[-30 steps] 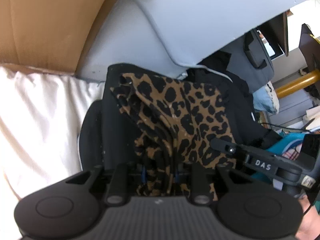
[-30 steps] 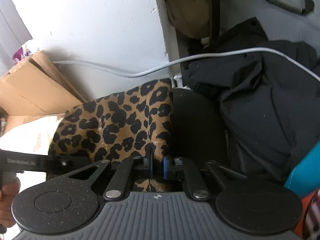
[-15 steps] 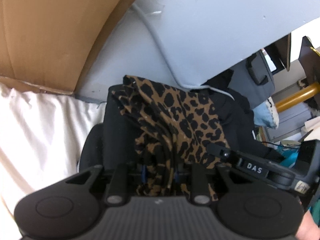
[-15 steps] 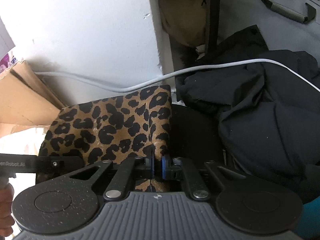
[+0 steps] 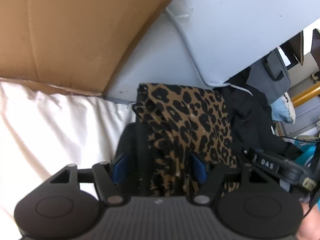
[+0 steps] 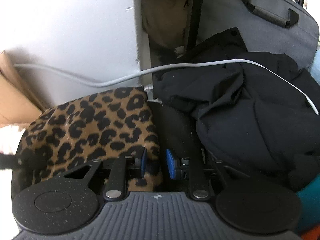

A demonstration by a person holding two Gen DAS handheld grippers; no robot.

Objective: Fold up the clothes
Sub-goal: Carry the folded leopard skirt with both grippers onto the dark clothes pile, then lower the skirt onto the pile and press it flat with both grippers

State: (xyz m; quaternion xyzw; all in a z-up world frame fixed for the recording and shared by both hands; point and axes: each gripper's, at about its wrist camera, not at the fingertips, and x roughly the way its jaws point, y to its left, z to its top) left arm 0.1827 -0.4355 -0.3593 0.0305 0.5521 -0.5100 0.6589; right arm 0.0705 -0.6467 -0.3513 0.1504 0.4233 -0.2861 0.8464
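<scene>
Two sets of fingers, mine, had both just been opening over the leopard-print garment (image 5: pixel 188 124), which lay folded on a black cushion (image 6: pixel 176 124) against the pale wall (image 5: pixel 230 30), beside the white bedding (image 5: pixel 50 132) and next to a heap of black clothing (image 6: pixel 250 116). My left fingers (image 5: pixel 158 167) stood spread wide, the bunched cloth between the blue pads but neither pad pressing on it, so that hold was released. My right fingers (image 6: pixel 156 163) were parted only a little; the garment's right edge lay under the left pad and the gap looked empty, so I judged that side let go too. As I read it, the step was setting the folded piece down, and doing it well would have meant drawing both hands straight back and up without snagging a pad in the loose folds, then smoothing the rumpled left side, where the cloth sat in ridges instead of lying flat. The grey cable (image 6: pixel 180 68) crossing the wall and the black clothes was worth keeping clear of. Compared with a second ago, when both pairs were clamped on the print fabric, the pads had come apart, the left far more than the right, and the garment looked settled onto the cushion, no longer stretched between my hands. A brown cardboard sheet (image 5: pixel 70 30) leaned at the bedding's far edge.
</scene>
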